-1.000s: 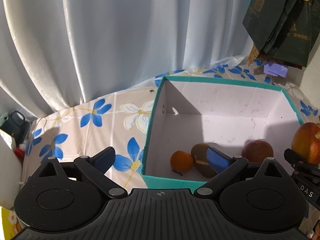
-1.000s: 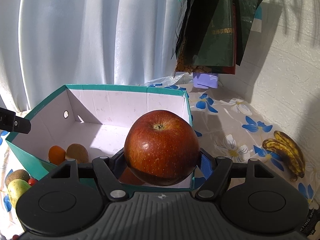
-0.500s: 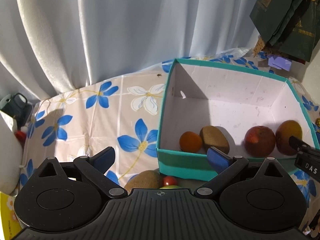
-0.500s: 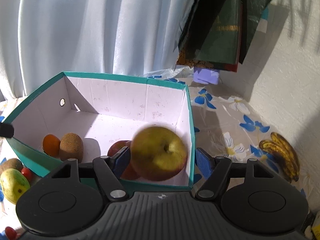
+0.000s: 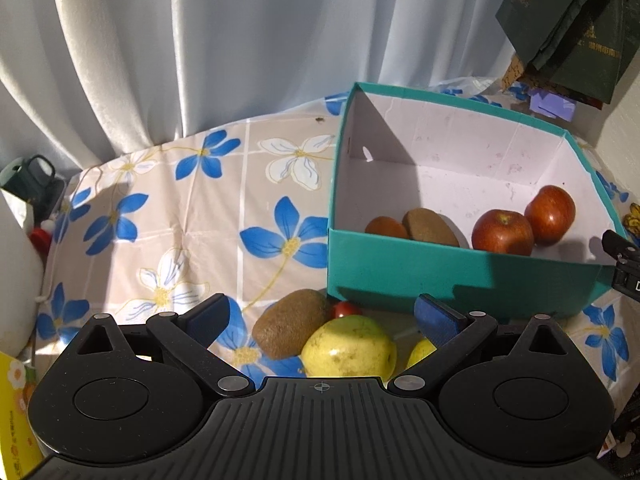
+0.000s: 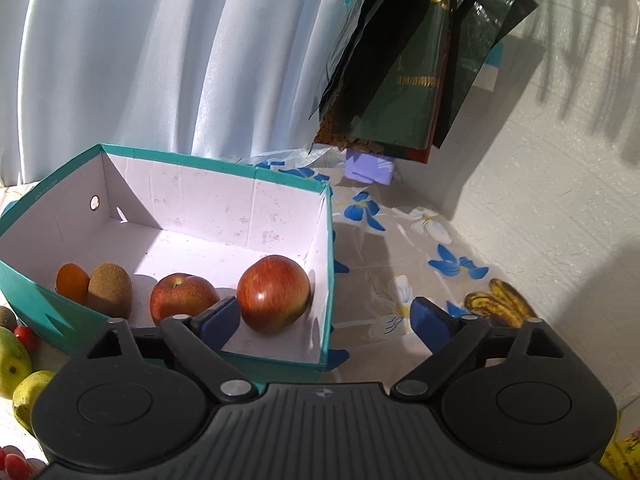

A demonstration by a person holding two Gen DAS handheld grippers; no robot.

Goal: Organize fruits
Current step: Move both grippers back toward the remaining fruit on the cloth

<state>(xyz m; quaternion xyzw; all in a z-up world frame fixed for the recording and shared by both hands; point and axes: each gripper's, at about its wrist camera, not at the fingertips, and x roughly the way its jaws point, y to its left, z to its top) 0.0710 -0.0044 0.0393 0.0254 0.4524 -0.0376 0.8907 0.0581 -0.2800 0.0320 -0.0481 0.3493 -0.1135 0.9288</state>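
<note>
A teal box (image 5: 440, 276) (image 6: 326, 264) with a white inside holds an orange (image 5: 386, 227) (image 6: 72, 278), a kiwi (image 5: 430, 226) (image 6: 110, 284) and two red apples (image 5: 503, 232) (image 5: 550, 209) (image 6: 182, 294) (image 6: 274, 294). My right gripper (image 6: 326, 320) hangs over the box's near right corner, its jaws opening, nothing between them; the right apple lies free just past its left pad. My left gripper (image 5: 326, 318) is open above loose fruit in front of the box: a kiwi (image 5: 290, 322), a yellow-green pear (image 5: 346, 348) and a cherry tomato (image 5: 345, 310).
A flowered cloth (image 5: 180, 220) covers the table. Bananas (image 6: 498, 306) lie right of the box by the white wall (image 6: 560, 200). Dark bags (image 6: 412, 60) hang over the back corner. A curtain (image 5: 200, 40) closes the back. More pears (image 6: 12, 354) and tomatoes (image 6: 26, 336) lie left of the box.
My right gripper has opened and let the red apple drop into the box beside the other apple. My left gripper has drawn back from the box and down over the loose kiwi and pear.
</note>
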